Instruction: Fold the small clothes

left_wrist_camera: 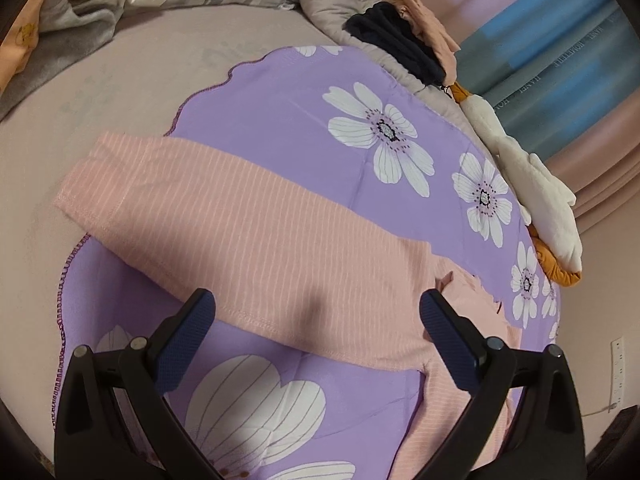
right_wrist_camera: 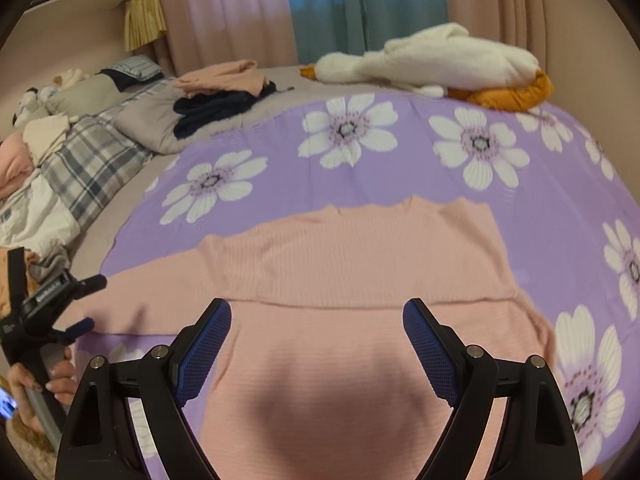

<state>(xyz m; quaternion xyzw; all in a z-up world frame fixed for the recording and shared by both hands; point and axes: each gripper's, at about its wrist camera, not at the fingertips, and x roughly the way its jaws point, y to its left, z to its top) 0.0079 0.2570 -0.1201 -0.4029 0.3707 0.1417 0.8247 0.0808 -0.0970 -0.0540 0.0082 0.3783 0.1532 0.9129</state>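
A pink ribbed top lies spread flat on a purple cloth with white flowers, its neckline at the far side. A crease runs across its chest. One long sleeve stretches off to the left over the purple cloth. My left gripper hovers open just above that sleeve near its shoulder, nothing between its fingers. It shows at the left edge of the right wrist view too, the left gripper held by a hand. My right gripper stands open over the top's body, holding nothing.
The cloth covers a bed. A stack of folded navy and peach clothes sits at the back, beside a white and orange plush toy. A plaid pillow and loose clothes lie at the left. Curtains hang behind.
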